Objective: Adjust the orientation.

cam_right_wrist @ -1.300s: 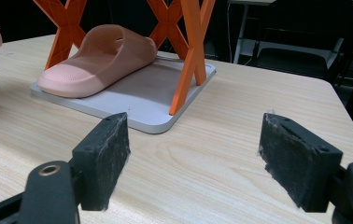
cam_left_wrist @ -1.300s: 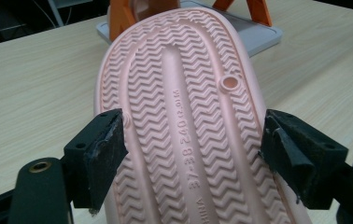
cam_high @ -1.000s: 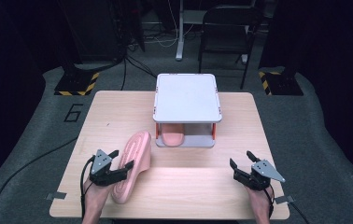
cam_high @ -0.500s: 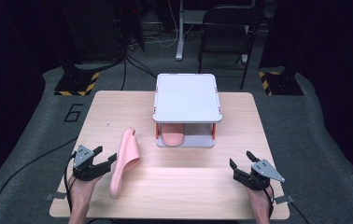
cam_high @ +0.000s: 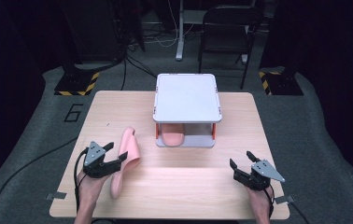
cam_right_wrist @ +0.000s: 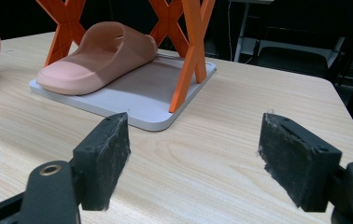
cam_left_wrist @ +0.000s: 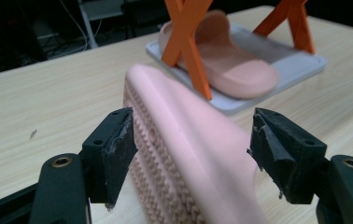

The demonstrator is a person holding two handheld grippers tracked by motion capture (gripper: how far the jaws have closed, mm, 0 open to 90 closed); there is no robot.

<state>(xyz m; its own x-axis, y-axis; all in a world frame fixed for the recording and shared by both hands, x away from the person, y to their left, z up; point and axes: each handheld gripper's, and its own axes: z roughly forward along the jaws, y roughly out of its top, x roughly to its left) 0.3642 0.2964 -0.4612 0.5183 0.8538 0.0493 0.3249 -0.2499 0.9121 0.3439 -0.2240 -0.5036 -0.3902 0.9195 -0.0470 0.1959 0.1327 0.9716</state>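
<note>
Left tongs [cam_left_wrist: 191, 154]: I am keeping them wide around the loose slipper [cam_high: 124, 161], standing on edge on the counter [cam_high: 188, 186]
Right tongs [cam_right_wrist: 195, 158]: wide, empty
Risk: slipper toppling if one pad is pushing first

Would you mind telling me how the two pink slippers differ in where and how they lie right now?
The slipper on the rack lies flat, sole down, on the lower shelf of the white rack; the loose slipper is tipped on its edge on the bare table, its ridged sole showing. The loose slipper sits between the left gripper's jaws, while the slipper on the rack is away from both grippers. Both share the same pink colour and slide shape.
</note>
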